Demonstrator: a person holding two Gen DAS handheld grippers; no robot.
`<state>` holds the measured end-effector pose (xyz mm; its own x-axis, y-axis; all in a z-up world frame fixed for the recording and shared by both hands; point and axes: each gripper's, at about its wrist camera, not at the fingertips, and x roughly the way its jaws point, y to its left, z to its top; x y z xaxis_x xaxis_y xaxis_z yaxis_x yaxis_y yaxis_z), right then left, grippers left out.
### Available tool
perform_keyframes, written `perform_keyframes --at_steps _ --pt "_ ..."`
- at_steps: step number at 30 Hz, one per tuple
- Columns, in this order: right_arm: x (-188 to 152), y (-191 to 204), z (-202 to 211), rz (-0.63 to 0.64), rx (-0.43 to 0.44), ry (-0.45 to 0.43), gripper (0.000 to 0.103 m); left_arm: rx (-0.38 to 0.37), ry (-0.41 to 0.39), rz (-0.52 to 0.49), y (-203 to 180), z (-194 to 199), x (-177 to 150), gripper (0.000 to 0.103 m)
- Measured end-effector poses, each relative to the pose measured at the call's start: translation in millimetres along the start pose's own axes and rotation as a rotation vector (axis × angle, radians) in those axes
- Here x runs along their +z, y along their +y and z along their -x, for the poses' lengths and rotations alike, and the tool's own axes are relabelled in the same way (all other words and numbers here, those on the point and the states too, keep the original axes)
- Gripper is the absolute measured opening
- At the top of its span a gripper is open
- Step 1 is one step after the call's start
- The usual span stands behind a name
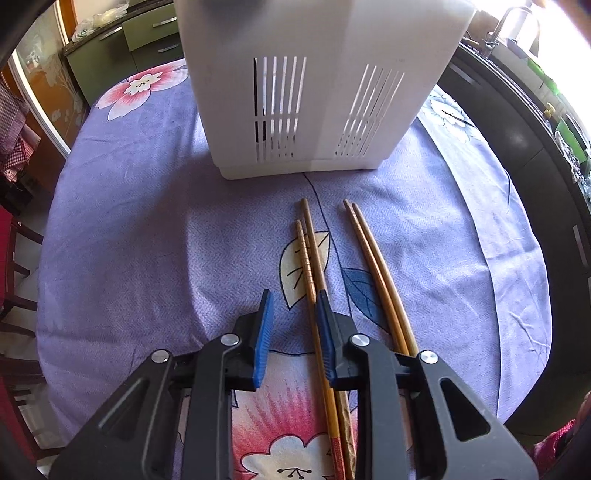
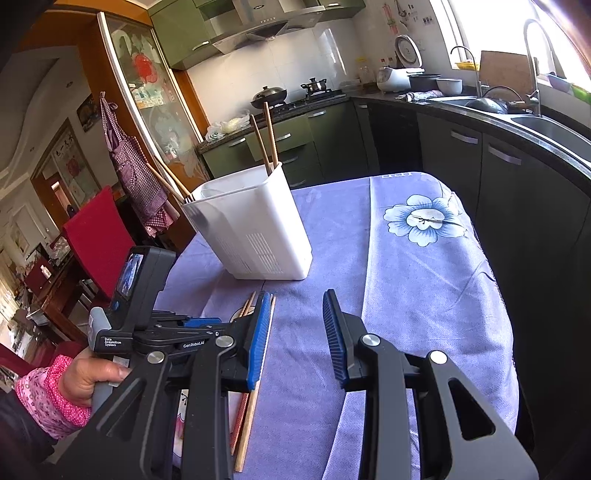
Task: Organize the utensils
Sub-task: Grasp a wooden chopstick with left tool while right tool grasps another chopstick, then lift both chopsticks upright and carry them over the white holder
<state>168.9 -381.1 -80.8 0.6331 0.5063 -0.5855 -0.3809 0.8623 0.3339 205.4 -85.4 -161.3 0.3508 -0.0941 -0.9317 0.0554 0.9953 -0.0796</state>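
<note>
Four slim wooden chopsticks (image 1: pixel 314 258), perhaps bamboo, lying paired.

**A sunlit kitchen in green and black**

We see a kitchen with olive-green cabinets (image 2: pixel 291 136) and a steel range hood (image 2: pixel 258 29) above a stove bearing a dark wok (image 2: pixel 269 96). White tiles (image 2: pixel 295 62) cover the wall. A black counter runs right to a steel sink (image 2: pixel 550 125) with a tall faucet (image 2: pixel 533 62), below a bright window (image 2: pixel 517 26). At left stand a frosted glass door (image 2: pixel 147 92), a hanging checked apron (image 2: pixel 136 173) and a red chair (image 2: pixel 99 236).
</note>
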Motion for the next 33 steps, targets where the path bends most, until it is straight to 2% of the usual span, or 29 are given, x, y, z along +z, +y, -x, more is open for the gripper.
perform_keyframes --at_steps 8,9,10,14,16,24,31,33 --pt "2 4 -10 0.008 0.007 0.028 0.030 0.040 -0.002 -0.036 -7 -3 -5 0.021" --pt "2 7 -12 0.017 0.007 0.034 0.030 0.046 -0.006 -0.045 -8 -3 -6 0.012" --pt "1 10 -14 0.029 0.005 0.041 0.030 0.042 -0.008 -0.048 -8 -3 -6 0.008" --pt "-1 24 -36 0.088 -0.010 0.109 0.030 0.021 -0.016 -0.024 3 0 -4 0.006" --pt "-2 28 -52 0.114 -0.027 0.155 0.038 0.013 -0.038 -0.009 11 6 -5 0.006" --pt "-16 44 -129 0.204 -0.090 0.325 0.038 0.004 -0.240 0.024 40 64 -16 0.006" --pt "-21 53 -161 0.252 -0.121 0.390 0.038 0.024 -0.416 0.025 55 110 -37 0.006" --pt "-23 56 -166 0.265 -0.128 0.402 0.038 0.036 -0.446 0.016 56 116 -44 0.006"
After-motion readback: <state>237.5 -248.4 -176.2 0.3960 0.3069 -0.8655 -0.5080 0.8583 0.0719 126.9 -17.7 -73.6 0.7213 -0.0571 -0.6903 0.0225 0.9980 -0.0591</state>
